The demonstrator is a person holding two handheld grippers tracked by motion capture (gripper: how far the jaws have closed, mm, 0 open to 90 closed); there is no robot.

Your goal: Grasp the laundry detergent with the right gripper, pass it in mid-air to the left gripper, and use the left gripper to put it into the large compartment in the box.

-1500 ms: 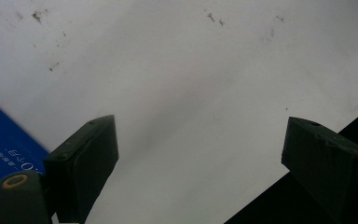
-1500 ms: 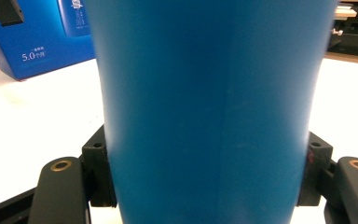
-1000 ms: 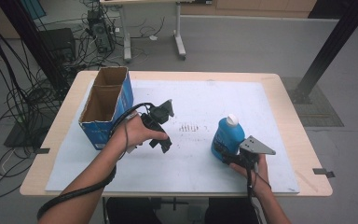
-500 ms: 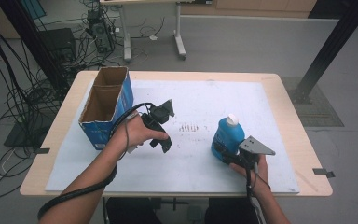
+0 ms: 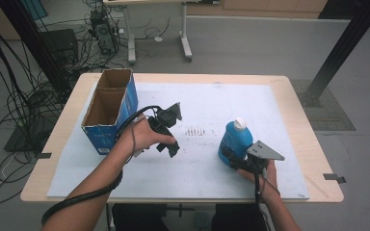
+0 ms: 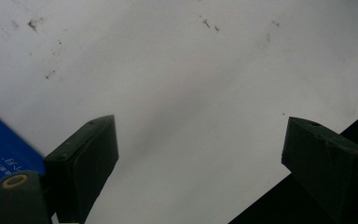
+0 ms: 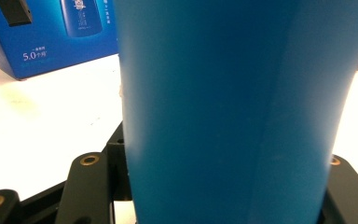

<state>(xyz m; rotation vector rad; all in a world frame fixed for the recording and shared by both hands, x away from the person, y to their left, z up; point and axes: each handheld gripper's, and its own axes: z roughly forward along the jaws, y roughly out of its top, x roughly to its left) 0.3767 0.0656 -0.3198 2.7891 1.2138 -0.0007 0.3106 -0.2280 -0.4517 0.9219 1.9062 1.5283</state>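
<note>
Nothing has visibly moved: the right gripper still clamps the blue bottle low on its body, upright near the table's front right. Smooth, rigid plastic, probably slippery and weighty; a mid-body hold suits. Left gripper hovers open.

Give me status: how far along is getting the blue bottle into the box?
Done: the right gripper is shut on the blue bottle, which stands upright on the white mat. In hand: the grasp. Left: lifting it, probably into the open cardboard box. The left gripper is open, holding nothing.
</note>
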